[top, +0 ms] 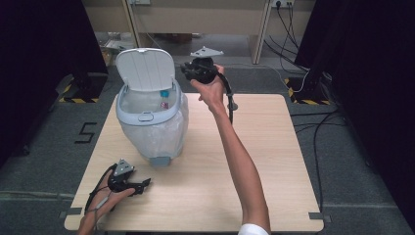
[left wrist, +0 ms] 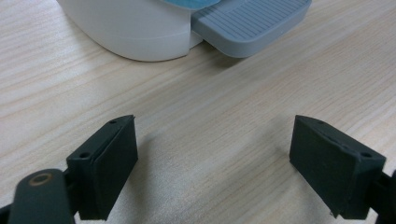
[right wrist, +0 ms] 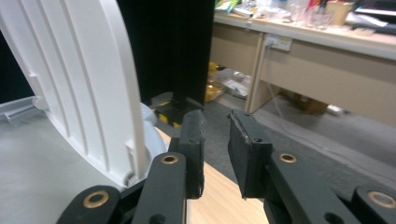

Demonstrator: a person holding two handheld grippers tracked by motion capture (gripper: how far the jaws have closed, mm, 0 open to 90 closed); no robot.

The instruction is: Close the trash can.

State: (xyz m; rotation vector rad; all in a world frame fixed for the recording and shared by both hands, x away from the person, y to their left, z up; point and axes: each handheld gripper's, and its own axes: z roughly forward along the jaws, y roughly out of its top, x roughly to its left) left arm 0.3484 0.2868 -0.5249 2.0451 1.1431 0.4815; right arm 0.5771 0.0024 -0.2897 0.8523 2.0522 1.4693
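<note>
1. Right gripper [top: 187, 69] hangs beside the raised lid [top: 145, 68], jaws nearly together, holding nothing.
2. The bin [top: 151, 122] stands at the table's [top: 274, 161] left, lid blocking the opening.
3. Left gripper [top: 145, 184], wide open and empty, faces the pedal [left wrist: 250, 23].

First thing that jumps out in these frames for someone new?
The white pedal bin at the table's far left, lid up, liner bag fitted, small items inside. The right gripper is raised beside the lid, jaws a narrow gap apart, holding nothing. The left gripper rests low near the front, jaws wide, facing the grey pedal.
</note>
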